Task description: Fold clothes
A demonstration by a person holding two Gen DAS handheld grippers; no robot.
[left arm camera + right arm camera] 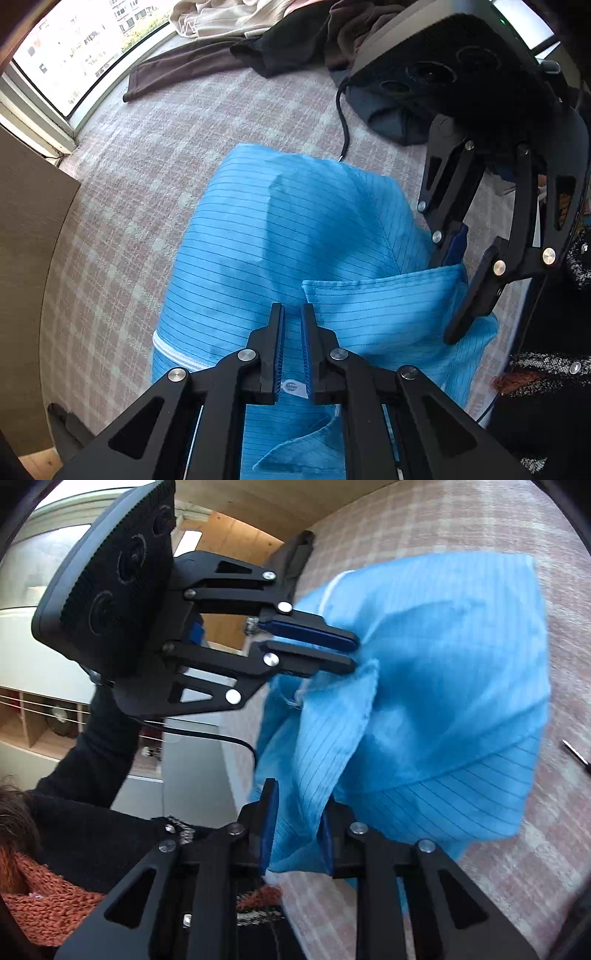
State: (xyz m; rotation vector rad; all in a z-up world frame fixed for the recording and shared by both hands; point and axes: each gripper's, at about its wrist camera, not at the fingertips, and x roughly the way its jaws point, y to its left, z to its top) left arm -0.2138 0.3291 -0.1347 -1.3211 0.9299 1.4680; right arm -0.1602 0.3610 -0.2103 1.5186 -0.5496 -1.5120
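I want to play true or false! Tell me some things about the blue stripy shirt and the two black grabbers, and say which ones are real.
1. The blue pinstriped garment lies on a pink and white checked bedcover. True.
2. The left gripper has blue cloth between its fingers. True.
3. The right gripper hangs far from the garment. False: blue fabric runs between its fingers.
4. The garment is red with dots. False: it is blue with thin dark stripes.
5. A pile of dark and cream clothes sits near the window. True.
6. The garment is already folded into a neat square. False: it is bunched and partly lifted.
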